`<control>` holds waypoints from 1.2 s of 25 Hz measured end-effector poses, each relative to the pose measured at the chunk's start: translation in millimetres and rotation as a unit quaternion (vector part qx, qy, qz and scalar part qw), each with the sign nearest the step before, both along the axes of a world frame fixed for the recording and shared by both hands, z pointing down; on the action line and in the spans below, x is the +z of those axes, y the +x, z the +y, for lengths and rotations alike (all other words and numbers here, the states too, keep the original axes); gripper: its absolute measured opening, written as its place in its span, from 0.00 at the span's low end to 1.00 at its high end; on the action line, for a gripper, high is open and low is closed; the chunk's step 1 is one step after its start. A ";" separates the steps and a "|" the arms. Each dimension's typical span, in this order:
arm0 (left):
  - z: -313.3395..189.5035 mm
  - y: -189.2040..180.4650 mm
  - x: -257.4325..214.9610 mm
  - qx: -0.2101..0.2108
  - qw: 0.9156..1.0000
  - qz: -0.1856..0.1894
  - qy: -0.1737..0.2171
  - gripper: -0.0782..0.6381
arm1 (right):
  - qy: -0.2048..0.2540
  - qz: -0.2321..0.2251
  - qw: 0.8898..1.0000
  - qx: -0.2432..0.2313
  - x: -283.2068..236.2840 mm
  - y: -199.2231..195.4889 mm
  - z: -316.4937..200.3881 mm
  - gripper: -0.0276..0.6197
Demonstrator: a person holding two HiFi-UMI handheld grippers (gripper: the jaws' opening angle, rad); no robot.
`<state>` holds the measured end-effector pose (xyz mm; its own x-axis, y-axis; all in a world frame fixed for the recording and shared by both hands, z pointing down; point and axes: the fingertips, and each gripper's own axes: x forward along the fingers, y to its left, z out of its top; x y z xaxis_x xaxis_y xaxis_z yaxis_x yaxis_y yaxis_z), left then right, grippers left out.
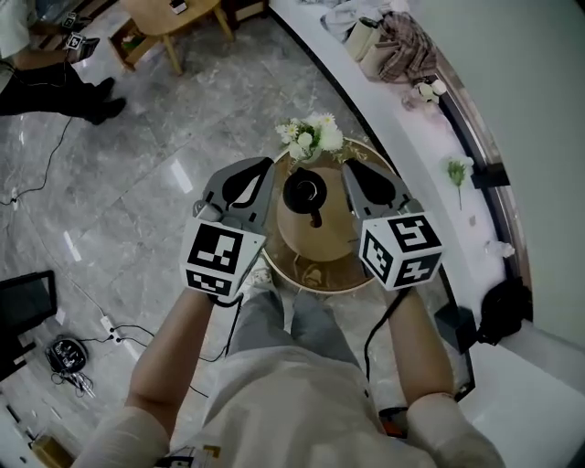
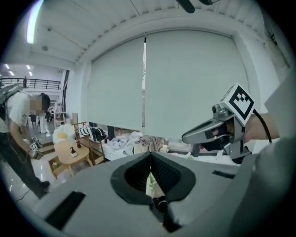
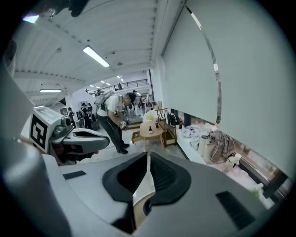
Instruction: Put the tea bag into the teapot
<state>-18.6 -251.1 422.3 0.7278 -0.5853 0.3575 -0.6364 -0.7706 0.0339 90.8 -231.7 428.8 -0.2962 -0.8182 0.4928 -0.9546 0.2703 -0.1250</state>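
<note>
A black teapot (image 1: 304, 194) stands on a round wooden tray (image 1: 331, 245) on a small round table (image 1: 315, 280) straight below me. My left gripper (image 1: 265, 166) hovers just left of the pot, and my right gripper (image 1: 349, 166) hovers just right of it. In the left gripper view the left gripper (image 2: 149, 155) has its jaws together at the tips with nothing between them. The right gripper (image 3: 148, 155) looks the same in its own view. Each gripper shows in the other's view, the right gripper (image 2: 186, 137) and the left gripper (image 3: 105, 136). No tea bag is visible in any view.
White flowers (image 1: 311, 137) sit at the table's far edge. A long white ledge (image 1: 430, 174) curves along the right, with bags and clothes (image 1: 393, 46) on it. A wooden table (image 1: 169, 14) and a standing person (image 1: 55, 87) are at the upper left. Cables lie on the marble floor.
</note>
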 end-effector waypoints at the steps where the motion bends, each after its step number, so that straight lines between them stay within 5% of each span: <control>1: 1.8 -0.7 -14.2 0.000 1.000 0.006 0.010 0.12 | 0.014 -0.005 1.000 0.001 -15.7 0.2 2.3 0.08; 12: 34.4 -3.4 -157.3 0.020 0.989 0.053 0.139 0.12 | 0.170 -0.016 0.985 0.003 -175.5 1.6 41.2 0.07; 21: 63.3 -9.3 -215.4 0.027 0.984 0.070 0.160 0.12 | 0.264 0.023 0.964 0.010 -268.5 12.3 88.9 0.06; 30: 83.7 -15.3 -232.3 0.030 0.980 0.071 0.182 0.12 | 0.304 0.052 0.951 0.008 -287.5 13.4 124.7 0.07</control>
